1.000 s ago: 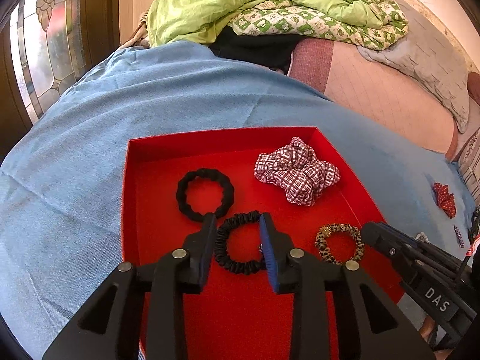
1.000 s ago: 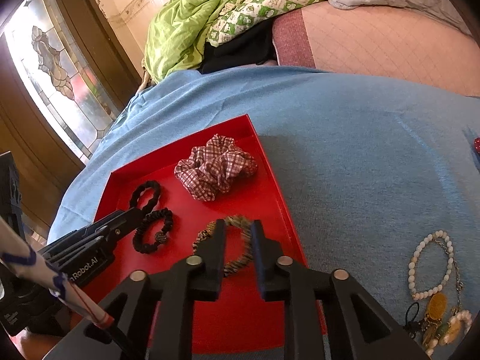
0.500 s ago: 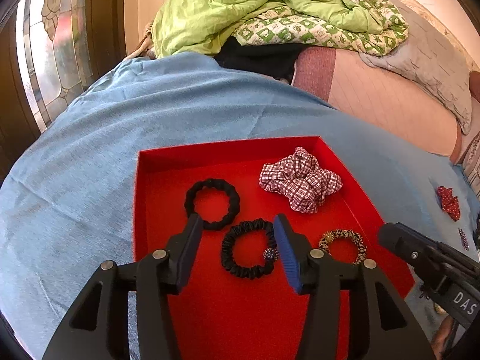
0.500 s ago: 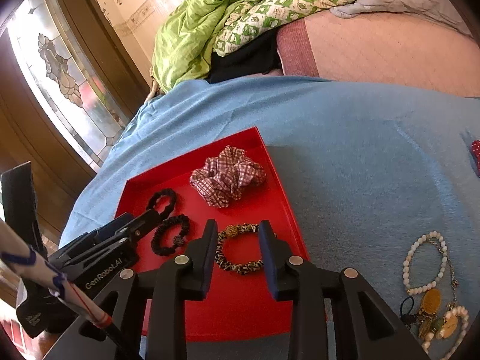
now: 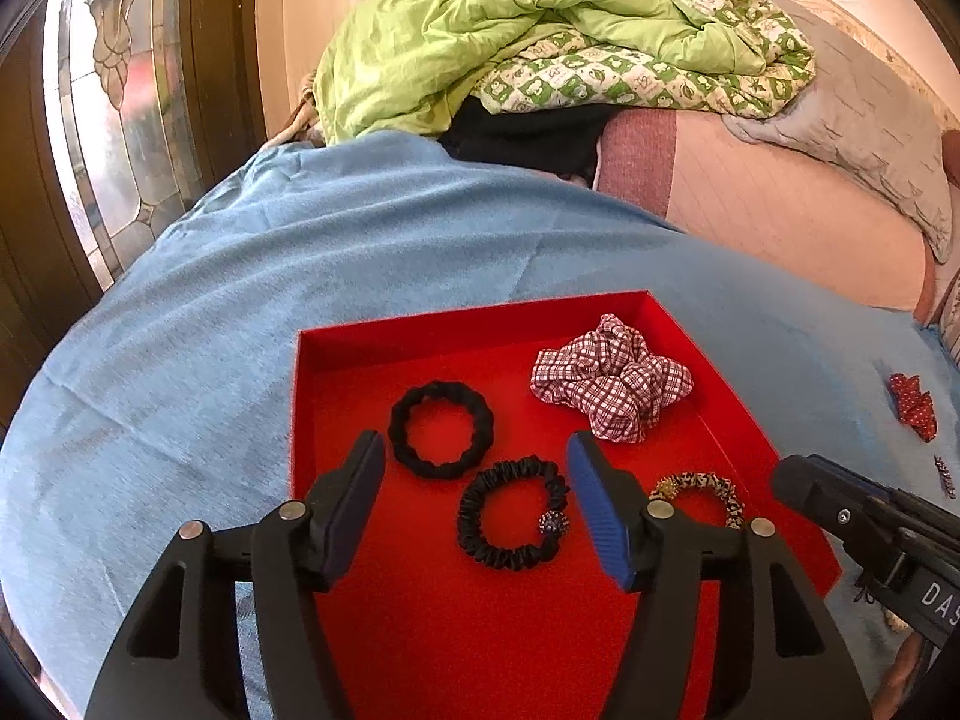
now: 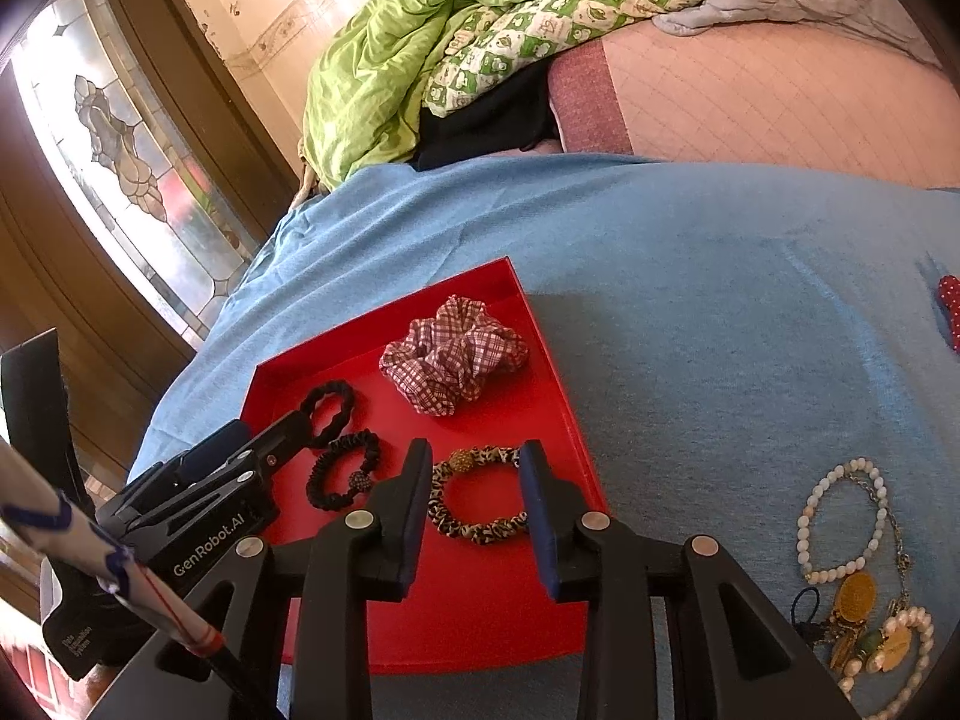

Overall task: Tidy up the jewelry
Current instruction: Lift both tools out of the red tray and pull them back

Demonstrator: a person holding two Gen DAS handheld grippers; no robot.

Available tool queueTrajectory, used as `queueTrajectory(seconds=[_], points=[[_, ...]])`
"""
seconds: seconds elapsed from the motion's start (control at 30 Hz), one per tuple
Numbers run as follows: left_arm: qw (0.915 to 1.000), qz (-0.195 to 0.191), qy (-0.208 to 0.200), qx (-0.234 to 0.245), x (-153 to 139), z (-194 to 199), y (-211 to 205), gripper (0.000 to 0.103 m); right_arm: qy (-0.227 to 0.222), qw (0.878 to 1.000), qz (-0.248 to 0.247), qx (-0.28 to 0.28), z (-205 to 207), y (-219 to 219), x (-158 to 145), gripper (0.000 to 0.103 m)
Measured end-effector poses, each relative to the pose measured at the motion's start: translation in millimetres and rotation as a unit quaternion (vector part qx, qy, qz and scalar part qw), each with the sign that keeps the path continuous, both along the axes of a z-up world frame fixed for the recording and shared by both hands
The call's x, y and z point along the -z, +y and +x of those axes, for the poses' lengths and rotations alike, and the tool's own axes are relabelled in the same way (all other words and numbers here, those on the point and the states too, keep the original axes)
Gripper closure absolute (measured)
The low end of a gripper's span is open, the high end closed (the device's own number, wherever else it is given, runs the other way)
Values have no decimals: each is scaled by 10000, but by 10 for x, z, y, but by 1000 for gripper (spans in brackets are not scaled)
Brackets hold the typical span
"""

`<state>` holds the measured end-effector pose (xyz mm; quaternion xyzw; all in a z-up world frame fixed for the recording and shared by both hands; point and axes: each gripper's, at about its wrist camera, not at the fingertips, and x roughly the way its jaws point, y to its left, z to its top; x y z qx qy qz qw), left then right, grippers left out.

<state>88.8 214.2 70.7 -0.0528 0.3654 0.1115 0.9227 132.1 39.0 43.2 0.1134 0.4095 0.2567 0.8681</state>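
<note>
My left gripper [image 5: 474,501] had just been spreading its fingers, and they stood wide and empty over the beaded black scrunchie [image 5: 511,515] lying flat in the red tray [image 5: 456,315]. My right gripper [image 6: 474,501] was partly open with nothing held, the leopard scrunchie [image 6: 477,495] loose at twelve o'clock. The bead bracelets [image 6: 840,525] lay on the blue blanket [image 6: 690,300] at three o'clock, so I judged the right hand nearer them.
</note>
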Motion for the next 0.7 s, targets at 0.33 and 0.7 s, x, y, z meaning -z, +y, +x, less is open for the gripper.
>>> queueTrajectory(seconds=[0.33, 0.7], points=[[9999, 122, -73, -69, -32, -17, -9, 38, 7, 10000, 6, 55, 3, -55, -11, 68], [9990, 408, -186, -26, -92, -58, -112, 36, 6, 10000, 8, 98, 2, -112, -29, 68]])
